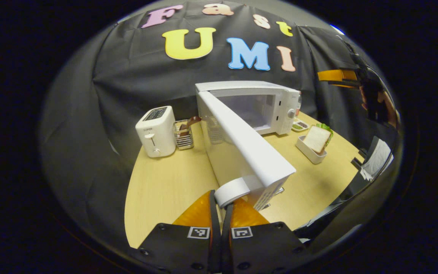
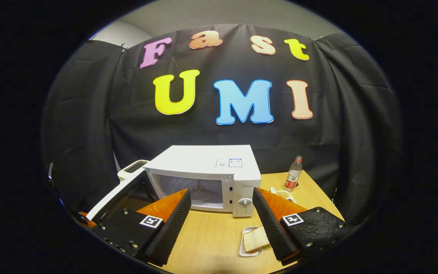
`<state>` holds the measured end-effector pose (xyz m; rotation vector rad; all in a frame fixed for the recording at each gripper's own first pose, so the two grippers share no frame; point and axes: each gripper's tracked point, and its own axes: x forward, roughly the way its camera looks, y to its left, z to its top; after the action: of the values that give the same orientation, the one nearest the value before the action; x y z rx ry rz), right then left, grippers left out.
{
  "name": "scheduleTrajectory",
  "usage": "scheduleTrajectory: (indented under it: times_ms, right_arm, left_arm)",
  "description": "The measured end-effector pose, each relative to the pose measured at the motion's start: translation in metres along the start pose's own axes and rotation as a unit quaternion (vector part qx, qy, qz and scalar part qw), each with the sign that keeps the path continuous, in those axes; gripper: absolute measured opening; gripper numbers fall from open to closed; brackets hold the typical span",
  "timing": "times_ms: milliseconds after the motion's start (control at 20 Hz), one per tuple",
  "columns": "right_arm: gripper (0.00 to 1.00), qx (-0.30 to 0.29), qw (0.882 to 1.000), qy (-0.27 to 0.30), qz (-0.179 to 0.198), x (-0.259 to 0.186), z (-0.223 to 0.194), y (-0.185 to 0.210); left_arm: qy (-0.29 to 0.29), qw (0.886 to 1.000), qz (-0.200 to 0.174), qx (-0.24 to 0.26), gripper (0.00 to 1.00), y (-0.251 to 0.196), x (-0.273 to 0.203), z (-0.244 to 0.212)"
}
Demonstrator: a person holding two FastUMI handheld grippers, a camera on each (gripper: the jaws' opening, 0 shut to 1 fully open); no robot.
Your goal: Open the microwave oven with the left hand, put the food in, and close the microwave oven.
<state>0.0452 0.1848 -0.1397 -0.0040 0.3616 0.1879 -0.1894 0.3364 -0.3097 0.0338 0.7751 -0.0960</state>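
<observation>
Left gripper [image 1: 224, 203]: fingers pinch the door handle [image 1: 234, 190], nearly pressed together.
Door [image 1: 245, 146]: swung wide open, stiff, moves easy w/ a pull.
Right gripper [image 2: 221, 224]: fingers spread, holds nothing, hangs above table [image 2: 211, 236].
Sandwich [image 2: 255, 239]: in white tray [image 2: 245, 231], just below right gripper; soft, light, squashes. Grab tray rim, I'd say.
Microwave [image 2: 207, 171]: inside is bare.
In the way: not much; bottle [image 2: 293, 174], small dish [image 2: 281, 194] sit near.
Far left: toaster [image 1: 156, 131], rack [image 1: 184, 135].
</observation>
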Motion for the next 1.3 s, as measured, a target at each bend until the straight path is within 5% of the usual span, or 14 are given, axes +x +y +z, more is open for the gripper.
scheduleTrajectory:
  times_ms: [350, 500, 550, 600, 650, 800, 950, 1100, 1150, 1200, 1300]
  right_arm:
    - [0.99, 0.024, 0.997, 0.072, -0.013, 0.018, -0.041, -0.020]
    - [0.98, 0.051, 0.994, 0.092, -0.027, 0.017, -0.053, -0.046]
    - [0.98, 0.057, 0.993, 0.096, -0.036, 0.016, -0.058, -0.056]
    - [0.98, 0.061, 0.992, 0.103, -0.047, 0.015, -0.063, -0.069]
    - [0.98, 0.063, 0.990, 0.111, -0.057, 0.015, -0.072, -0.082]
    - [0.98, 0.080, 0.984, 0.143, -0.075, 0.018, -0.095, -0.117]
    - [0.98, 0.118, 0.975, 0.180, -0.051, 0.024, -0.120, -0.134]
    - [0.98, 0.145, 0.968, 0.201, -0.043, 0.033, -0.138, -0.157]
    - [0.98, 0.151, 0.964, 0.215, -0.037, 0.038, -0.149, -0.161]
    - [0.98, 0.159, 0.960, 0.229, -0.027, 0.043, -0.159, -0.165]
    - [0.98, 0.181, 0.950, 0.253, -0.004, 0.049, -0.173, -0.165]
  left_arm:
    - [-0.019, 1.000, 0.002, -0.015, 0.08, 0.029, -0.005, -0.006]
    - [-0.036, 0.998, 0.016, -0.042, 0.25, 0.037, -0.012, -0.013]
    - [-0.035, 0.998, 0.021, -0.051, 0.23, 0.038, -0.015, -0.019]
    - [-0.035, 0.997, 0.028, -0.059, 0.36, 0.038, -0.019, -0.022]
    - [-0.037, 0.996, 0.040, -0.064, 0.38, 0.041, -0.026, -0.024]
    - [-0.067, 0.990, 0.081, -0.093, 0.36, 0.042, -0.063, -0.011]
    - [-0.138, 0.977, 0.131, -0.098, 0.27, 0.032, -0.111, 0.046]
    - [-0.206, 0.961, 0.156, -0.101, 0.82, 0.015, -0.136, 0.116]
    - [-0.224, 0.956, 0.158, -0.102, 0.81, 0.006, -0.138, 0.137]
    - [-0.234, 0.953, 0.166, -0.102, 0.95, -0.002, -0.137, 0.157]
    - [-0.253, 0.948, 0.169, -0.097, 0.97, -0.019, -0.128, 0.186]
